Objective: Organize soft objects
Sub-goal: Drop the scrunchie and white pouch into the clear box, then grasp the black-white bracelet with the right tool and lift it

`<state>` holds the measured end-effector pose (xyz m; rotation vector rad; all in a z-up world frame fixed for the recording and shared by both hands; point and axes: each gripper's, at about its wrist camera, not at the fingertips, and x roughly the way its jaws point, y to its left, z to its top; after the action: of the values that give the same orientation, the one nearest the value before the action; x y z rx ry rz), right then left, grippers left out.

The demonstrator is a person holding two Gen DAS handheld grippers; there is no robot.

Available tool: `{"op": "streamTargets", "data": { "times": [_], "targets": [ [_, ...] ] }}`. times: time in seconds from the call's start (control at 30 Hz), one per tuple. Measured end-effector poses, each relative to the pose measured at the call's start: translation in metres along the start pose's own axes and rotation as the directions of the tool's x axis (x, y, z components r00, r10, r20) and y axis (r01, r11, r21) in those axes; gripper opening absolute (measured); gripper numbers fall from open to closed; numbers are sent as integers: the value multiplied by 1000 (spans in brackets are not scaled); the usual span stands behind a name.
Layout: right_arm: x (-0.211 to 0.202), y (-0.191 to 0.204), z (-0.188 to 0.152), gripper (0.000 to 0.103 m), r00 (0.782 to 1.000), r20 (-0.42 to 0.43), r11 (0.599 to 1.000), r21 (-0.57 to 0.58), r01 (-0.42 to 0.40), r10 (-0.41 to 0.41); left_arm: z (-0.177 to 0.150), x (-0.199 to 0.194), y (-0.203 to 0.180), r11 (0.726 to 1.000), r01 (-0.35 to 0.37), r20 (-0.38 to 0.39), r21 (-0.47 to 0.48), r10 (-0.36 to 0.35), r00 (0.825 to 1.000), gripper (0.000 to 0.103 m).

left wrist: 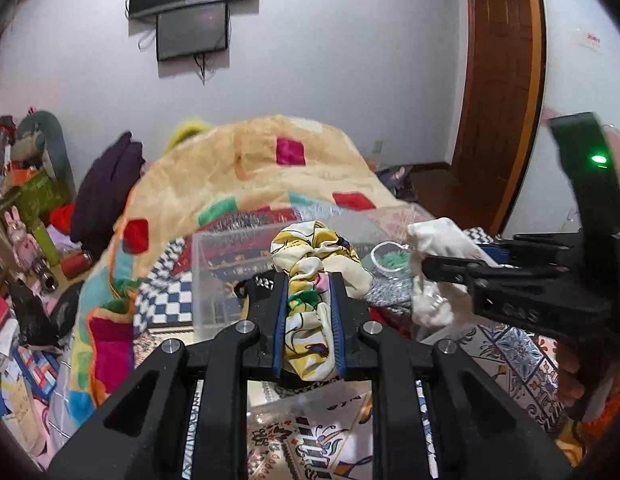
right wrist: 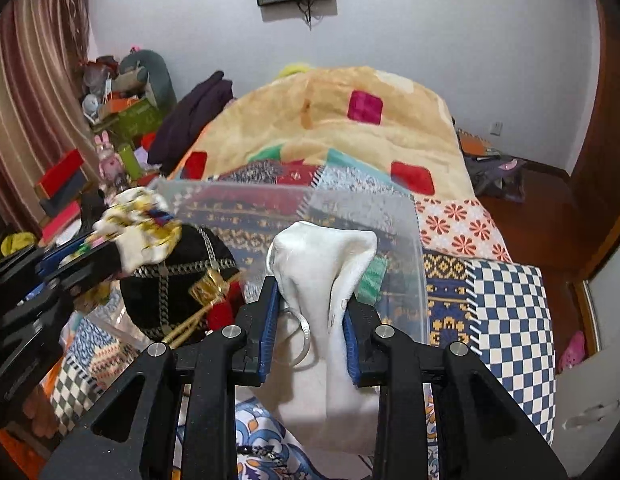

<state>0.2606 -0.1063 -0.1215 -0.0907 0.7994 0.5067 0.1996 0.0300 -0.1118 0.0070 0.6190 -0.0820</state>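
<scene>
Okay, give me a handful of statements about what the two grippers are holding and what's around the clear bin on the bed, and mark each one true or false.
1. The left gripper is shut on a yellow floral cloth. True.
2. The right gripper is open and holds nothing. False: it is shut on a white cloth.
3. A clear plastic bin sits on the bed ahead of both grippers. True.
4. The black embroidered hat is clamped in the right gripper. False: it lies beside the bin, in neither gripper.
5. Two dark screens hang on the wall behind the bed. True.
</scene>
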Motion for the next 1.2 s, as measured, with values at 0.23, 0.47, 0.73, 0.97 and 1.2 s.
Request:
{"op": "streamTargets", "data": {
  "times": [0.23,0.47,0.73,0.97,1.2],
  "targets": [
    [-16,3,-10,54,1000,-10,998,-51,20,-21,-2,26,2,1000,-6,-49,5,6,999,19],
    [-41,5,-35,64,1000,-8,994,-113,-2,1,-7,32,-3,999,-15,-64,36,18,998,19],
    [-30,1,-79,64,993,-116,989,-147,11,-29,-11,37,-9,997,-21,-101,69,28,995,29],
    [-2,2,-94,47,977,-214,985,-169,-32,-5,-13,30,-10,998,-17,-97,66,23,995,47],
    [10,-7,-95,23,972,-235,989,-137,-59,25,-18,11,-5,1000,6,-77,26,-4,997,59]
  ]
}}
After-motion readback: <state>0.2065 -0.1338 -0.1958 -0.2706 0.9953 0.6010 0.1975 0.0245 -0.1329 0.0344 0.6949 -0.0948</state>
